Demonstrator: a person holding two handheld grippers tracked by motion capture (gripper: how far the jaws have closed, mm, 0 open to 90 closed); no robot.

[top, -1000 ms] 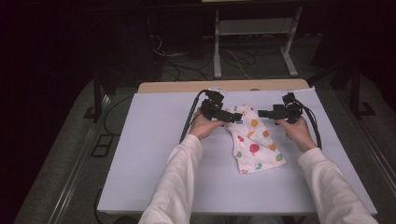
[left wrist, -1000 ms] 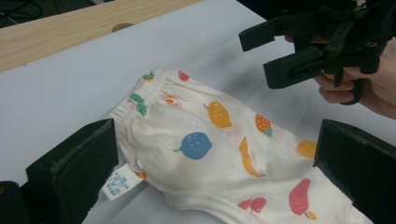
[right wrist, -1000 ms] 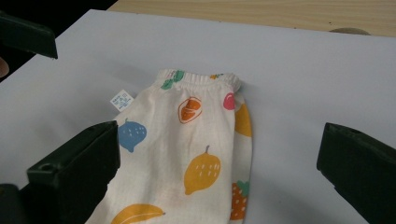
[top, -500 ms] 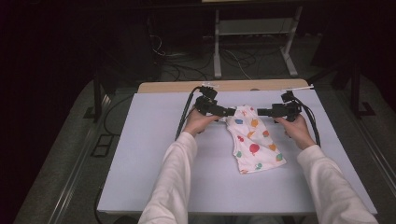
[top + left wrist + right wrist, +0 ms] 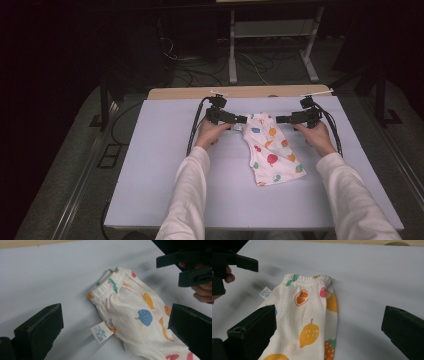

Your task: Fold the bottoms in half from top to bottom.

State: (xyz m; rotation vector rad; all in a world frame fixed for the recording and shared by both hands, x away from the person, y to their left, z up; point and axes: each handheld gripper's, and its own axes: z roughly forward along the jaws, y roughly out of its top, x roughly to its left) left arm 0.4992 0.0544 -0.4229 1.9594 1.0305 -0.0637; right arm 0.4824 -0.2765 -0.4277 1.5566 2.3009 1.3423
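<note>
A small white garment (image 5: 270, 147) printed with coloured fruit lies flat on the pale table sheet (image 5: 150, 175), elastic waistband at the far end. My left gripper (image 5: 243, 119) sits just left of the waistband and my right gripper (image 5: 279, 119) just right of it, tips pointing at each other. In the left gripper view the garment (image 5: 140, 315) and its white care label (image 5: 101, 331) lie between the wide-apart jaws of the left gripper (image 5: 116, 315). The right gripper (image 5: 330, 312) is open over the garment (image 5: 309, 315) too. Neither holds cloth.
The table's wooden far edge (image 5: 175, 93) runs behind the grippers. Black cables (image 5: 195, 130) trail from both grippers across the sheet. Beyond the table, a metal stand (image 5: 270, 55) and floor cables sit in the dark. Bare sheet lies left of and in front of the garment.
My left gripper has drawn back a little to the left, off the waistband. The right gripper has hardly moved. The garment has settled flat on the sheet.
</note>
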